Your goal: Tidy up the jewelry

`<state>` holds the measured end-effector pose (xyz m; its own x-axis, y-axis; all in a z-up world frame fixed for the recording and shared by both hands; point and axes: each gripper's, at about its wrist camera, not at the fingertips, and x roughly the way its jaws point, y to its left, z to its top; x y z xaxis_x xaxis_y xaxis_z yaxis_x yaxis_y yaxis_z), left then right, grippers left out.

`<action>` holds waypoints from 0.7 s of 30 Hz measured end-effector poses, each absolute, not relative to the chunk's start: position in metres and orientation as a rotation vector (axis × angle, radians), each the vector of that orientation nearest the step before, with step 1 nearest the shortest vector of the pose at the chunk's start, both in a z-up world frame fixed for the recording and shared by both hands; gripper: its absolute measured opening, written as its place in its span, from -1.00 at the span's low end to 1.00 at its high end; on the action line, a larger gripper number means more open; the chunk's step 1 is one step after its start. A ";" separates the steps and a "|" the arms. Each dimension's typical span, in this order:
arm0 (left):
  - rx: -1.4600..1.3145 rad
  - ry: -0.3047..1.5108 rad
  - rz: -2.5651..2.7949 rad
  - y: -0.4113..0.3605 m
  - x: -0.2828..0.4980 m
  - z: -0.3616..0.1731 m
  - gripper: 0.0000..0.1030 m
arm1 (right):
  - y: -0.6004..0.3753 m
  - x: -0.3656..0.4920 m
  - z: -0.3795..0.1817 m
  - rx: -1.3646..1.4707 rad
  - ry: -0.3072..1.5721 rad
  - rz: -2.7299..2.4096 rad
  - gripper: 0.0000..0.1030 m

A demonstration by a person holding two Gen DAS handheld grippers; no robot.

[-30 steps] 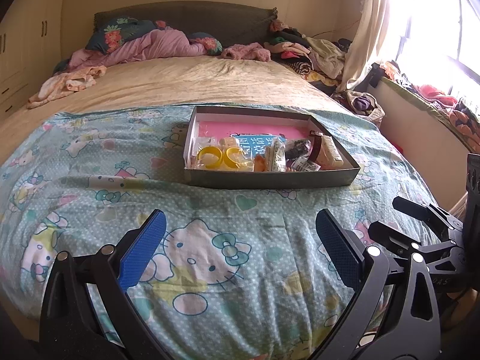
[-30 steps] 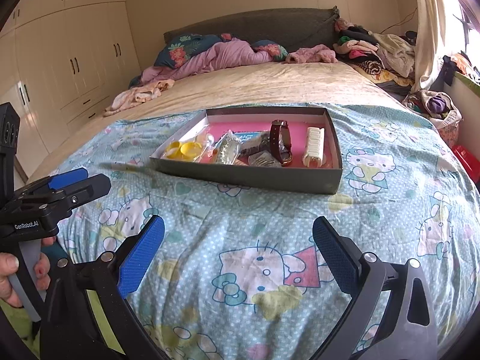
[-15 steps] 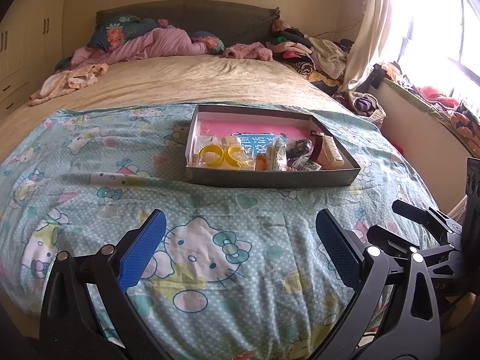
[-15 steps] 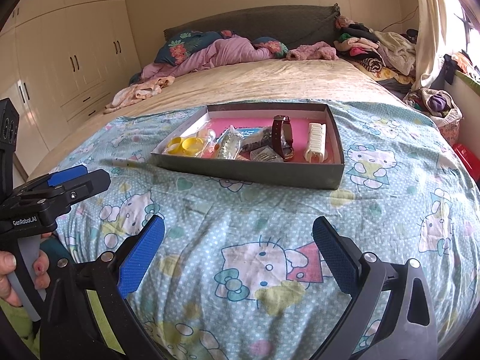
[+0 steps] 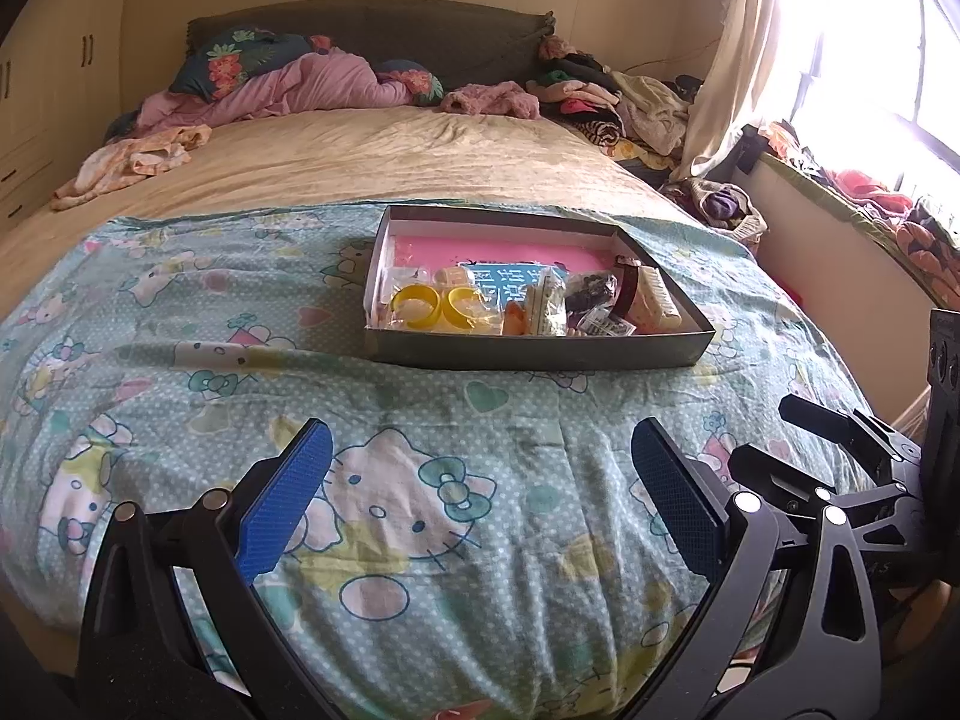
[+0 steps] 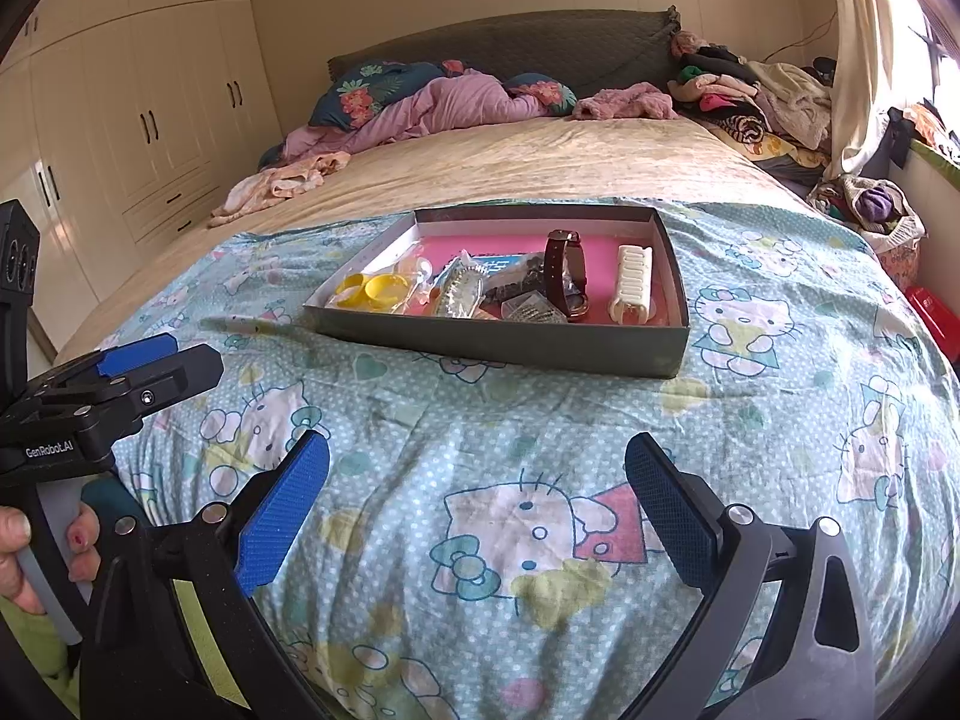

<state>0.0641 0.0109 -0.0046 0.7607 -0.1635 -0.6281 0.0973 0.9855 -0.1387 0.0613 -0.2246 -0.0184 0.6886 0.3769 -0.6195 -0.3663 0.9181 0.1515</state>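
Right wrist view: at lower left your left gripper [image 6: 150,360] is spread wide and empty; your right gripper [image 6: 477,510], equally wide, has crept closer to the box [image 6: 498,339] at centre, jewelry bunched along its near side.

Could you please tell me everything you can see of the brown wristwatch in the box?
The brown wristwatch has a dark brown, leather-looking strap closed in a loop, so it stands on edge rather than lying flat. Its case sits low, toward the near side. It rests on the pink lining of the shallow grey box, between the white ribbed piece and small clear packets. Neither gripper touches it.
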 end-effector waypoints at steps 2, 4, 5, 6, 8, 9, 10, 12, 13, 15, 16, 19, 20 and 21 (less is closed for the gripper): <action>-0.099 0.694 -0.144 0.011 0.063 -0.005 0.81 | -0.224 0.061 -0.018 0.014 0.696 0.416 0.91; -0.100 0.695 -0.144 0.010 0.063 -0.005 0.81 | -0.225 0.061 -0.018 0.015 0.696 0.416 0.91; -0.101 0.694 -0.145 0.010 0.063 -0.005 0.81 | -0.225 0.061 -0.018 0.016 0.696 0.415 0.91; -0.101 0.694 -0.145 0.010 0.063 -0.005 0.81 | -0.225 0.061 -0.018 0.015 0.696 0.416 0.91; -0.101 0.694 -0.146 0.010 0.063 -0.005 0.81 | -0.225 0.061 -0.018 0.014 0.695 0.416 0.91; -0.101 0.694 -0.146 0.009 0.063 -0.005 0.81 | -0.225 0.061 -0.018 0.015 0.696 0.416 0.91; -0.101 0.696 -0.147 0.009 0.064 -0.005 0.81 | -0.225 0.061 -0.018 0.016 0.697 0.416 0.91; -0.099 0.696 -0.144 0.009 0.063 -0.005 0.81 | -0.225 0.061 -0.018 0.016 0.698 0.416 0.91; -0.097 0.697 -0.145 0.009 0.063 -0.005 0.81 | -0.225 0.061 -0.019 0.017 0.698 0.417 0.91; -0.096 0.699 -0.144 0.009 0.063 -0.006 0.81 | -0.226 0.061 -0.018 0.016 0.698 0.417 0.91; -0.095 0.700 -0.142 0.008 0.063 -0.006 0.81 | -0.226 0.061 -0.018 0.017 0.698 0.418 0.91; -0.094 0.699 -0.142 0.008 0.063 -0.006 0.81 | -0.226 0.061 -0.018 0.017 0.699 0.416 0.91; -0.094 0.700 -0.144 0.008 0.063 -0.006 0.81 | -0.226 0.061 -0.018 0.017 0.699 0.417 0.91; -0.094 0.701 -0.143 0.008 0.063 -0.007 0.81 | -0.225 0.061 -0.018 0.017 0.699 0.417 0.91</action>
<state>0.0635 0.0078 -0.0065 0.7551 -0.1623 -0.6352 0.0991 0.9860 -0.1341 0.0611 -0.2255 -0.0184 0.6868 0.3777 -0.6210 -0.3666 0.9178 0.1527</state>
